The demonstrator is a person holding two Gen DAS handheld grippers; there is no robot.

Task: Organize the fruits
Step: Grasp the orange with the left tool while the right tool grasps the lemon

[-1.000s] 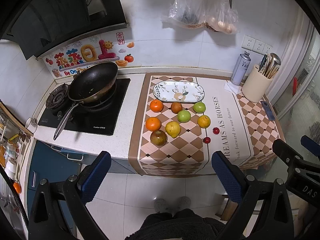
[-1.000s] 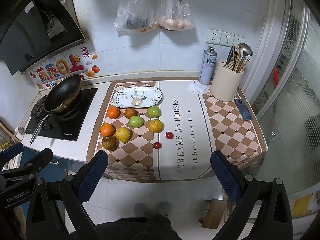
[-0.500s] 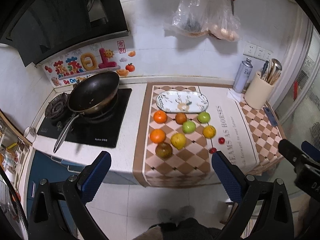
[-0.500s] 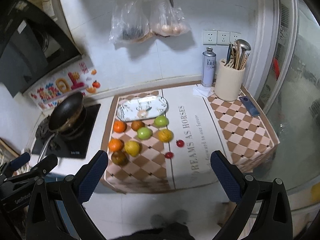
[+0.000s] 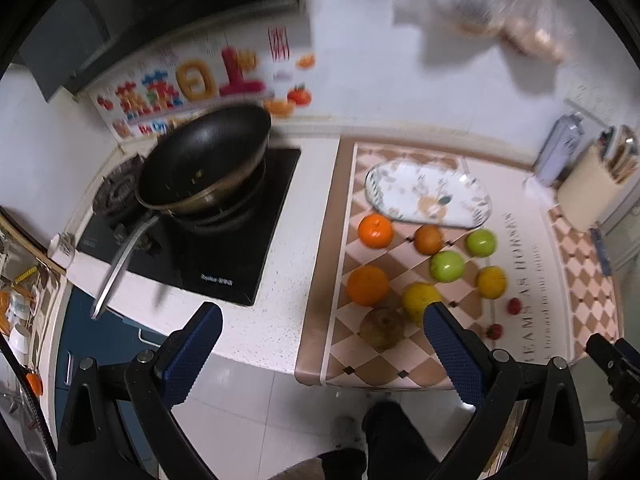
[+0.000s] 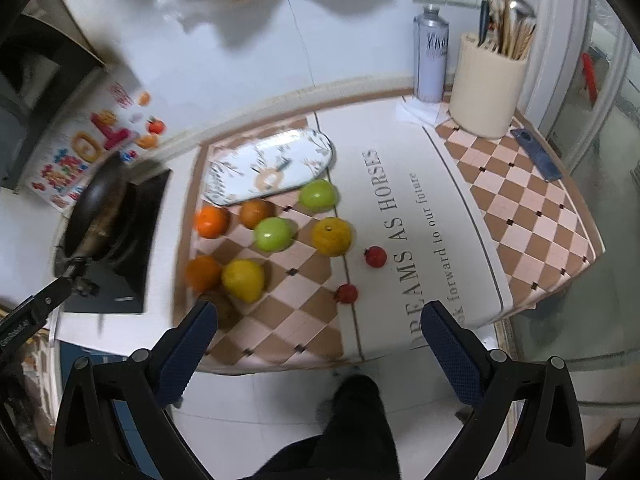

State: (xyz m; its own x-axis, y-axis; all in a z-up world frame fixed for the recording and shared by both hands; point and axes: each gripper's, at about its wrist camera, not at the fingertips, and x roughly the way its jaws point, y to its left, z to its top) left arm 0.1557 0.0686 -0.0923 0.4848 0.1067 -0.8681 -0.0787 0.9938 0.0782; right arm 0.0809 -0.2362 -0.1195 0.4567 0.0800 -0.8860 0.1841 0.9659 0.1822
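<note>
Several fruits lie on a checkered mat (image 5: 356, 364) in front of an empty patterned oval plate (image 5: 428, 194) (image 6: 272, 168): two oranges (image 5: 367, 285), two green apples (image 5: 447, 266) (image 6: 273, 233), a yellow pear (image 6: 243, 280), a brown pear (image 5: 382, 327), a yellow citrus (image 6: 331, 236) and two small red fruits (image 6: 376, 256). My left gripper (image 5: 320, 344) is open and empty, above the counter's front edge, near the brown pear. My right gripper (image 6: 318, 342) is open and empty, in front of the mat.
A black wok (image 5: 204, 172) sits on the stove (image 5: 224, 264) at the left. A spray can (image 6: 431, 58) and a utensil holder (image 6: 486, 88) stand at the back right, with a phone (image 6: 536, 154) beside them. Bags hang on the wall.
Both grippers have moved forward and down toward the counter; the fruits loom larger. Both stay open. Nothing on the mat has moved.
</note>
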